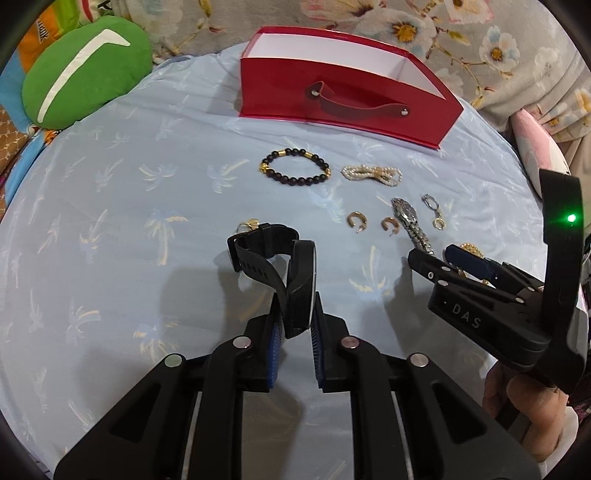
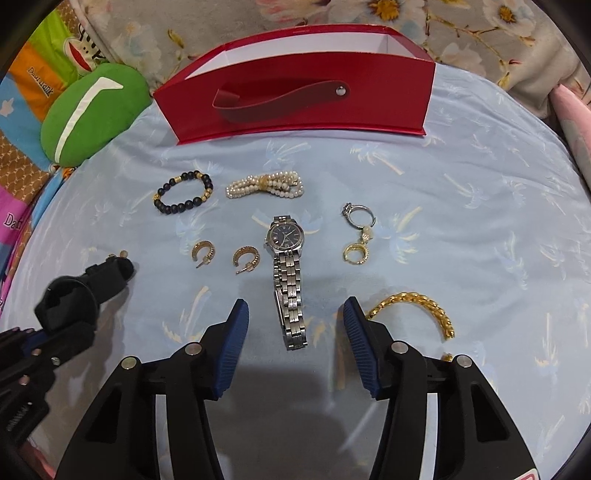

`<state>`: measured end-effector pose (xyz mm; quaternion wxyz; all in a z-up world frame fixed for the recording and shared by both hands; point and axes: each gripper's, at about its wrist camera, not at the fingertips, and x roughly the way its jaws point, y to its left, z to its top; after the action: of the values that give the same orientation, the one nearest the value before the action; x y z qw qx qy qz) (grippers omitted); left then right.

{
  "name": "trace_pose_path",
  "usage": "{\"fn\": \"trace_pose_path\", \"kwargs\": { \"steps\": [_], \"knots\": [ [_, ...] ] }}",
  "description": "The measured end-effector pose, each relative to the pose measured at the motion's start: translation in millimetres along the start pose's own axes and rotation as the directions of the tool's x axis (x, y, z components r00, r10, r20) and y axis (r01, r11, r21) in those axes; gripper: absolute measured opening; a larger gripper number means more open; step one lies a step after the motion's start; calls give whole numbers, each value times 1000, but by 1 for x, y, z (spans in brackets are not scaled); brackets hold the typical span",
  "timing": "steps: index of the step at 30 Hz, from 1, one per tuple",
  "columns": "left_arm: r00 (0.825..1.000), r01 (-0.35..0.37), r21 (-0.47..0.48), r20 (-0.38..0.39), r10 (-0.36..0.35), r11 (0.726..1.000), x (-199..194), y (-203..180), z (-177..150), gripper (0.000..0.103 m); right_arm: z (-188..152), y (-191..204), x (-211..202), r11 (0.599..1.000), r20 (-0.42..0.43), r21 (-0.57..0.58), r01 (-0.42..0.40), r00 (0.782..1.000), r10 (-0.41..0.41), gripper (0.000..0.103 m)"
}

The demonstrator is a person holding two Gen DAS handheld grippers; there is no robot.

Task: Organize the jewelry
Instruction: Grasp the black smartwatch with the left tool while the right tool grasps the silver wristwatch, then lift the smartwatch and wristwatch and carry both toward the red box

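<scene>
While the black watch [image 1: 275, 266] fills the middle of our left wrist view, it hides most of a small gold piece [image 1: 249, 224] behind its strap, and we cannot tell what that piece is. Our right gripper [image 2: 291, 314] covers one end of the gold chain bracelet [image 2: 417, 304]; another gold scrap [image 2: 447, 357] peeks out beside its finger. We work over a pale blue sheet [image 1: 129, 221] printed with palms, edged by floral fabric [image 2: 480, 29] and a green cushion [image 1: 85, 70]. The red box [image 2: 295, 88] stands open at the far side, its strap handle facing us. Before it lie the black bead bracelet [image 2: 183, 192], the pearl bracelet [image 2: 266, 184], two gold hoop earrings [image 2: 202, 253] [image 2: 245, 259], joined rings [image 2: 356, 232] and the silver watch [image 2: 286, 273]. Our left gripper [image 1: 299, 317] is clamped on the black watch, lifted clear of the sheet. Our right gripper hangs wide open and empty, its pads [image 2: 232, 354] either side of the silver watch's band.
</scene>
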<state>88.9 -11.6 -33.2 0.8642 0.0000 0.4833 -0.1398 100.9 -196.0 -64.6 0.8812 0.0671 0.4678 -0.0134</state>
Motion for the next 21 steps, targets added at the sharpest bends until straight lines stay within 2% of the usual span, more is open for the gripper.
{"fn": "trace_pose_path", "kwargs": {
  "steps": [2, 4, 6, 8, 12, 16, 21],
  "knots": [
    [1000, -2, -9, 4, 2, 1000, -1, 3, 1, 14, 2, 2, 1, 1000, 3, -11, 9, 1000, -9, 49],
    [1000, -5, -12, 5, 5, 1000, -1, 5, 1, 14, 3, 4, 3, 999, 8, -20, 26, 1000, -25, 42],
    [1000, -14, -13, 6, 14, 1000, -1, 5, 0, 14, 4, 3, 3, 998, 14, -31, 48, 999, -48, 24],
    [1000, -18, -17, 5, 18, 1000, -1, 7, -1, 14, 4, 2, 3, 999, 13, -32, 39, 999, -38, 13],
    [1000, -21, -18, 4, 21, 1000, -1, 7, -2, 14, 4, 4, 3, 999, 13, -39, 31, 999, -31, 10],
    [1000, -27, -19, 8, 27, 999, -2, 7, -2, 14, 0, 0, -3, 1000, 16, -7, -14, 1000, 14, 10],
    [999, -29, -23, 19, 29, 999, -7, 8, 0, 14, -2, -1, -24, 999, 52, 16, -50, 997, 49, 10]
  ]
}}
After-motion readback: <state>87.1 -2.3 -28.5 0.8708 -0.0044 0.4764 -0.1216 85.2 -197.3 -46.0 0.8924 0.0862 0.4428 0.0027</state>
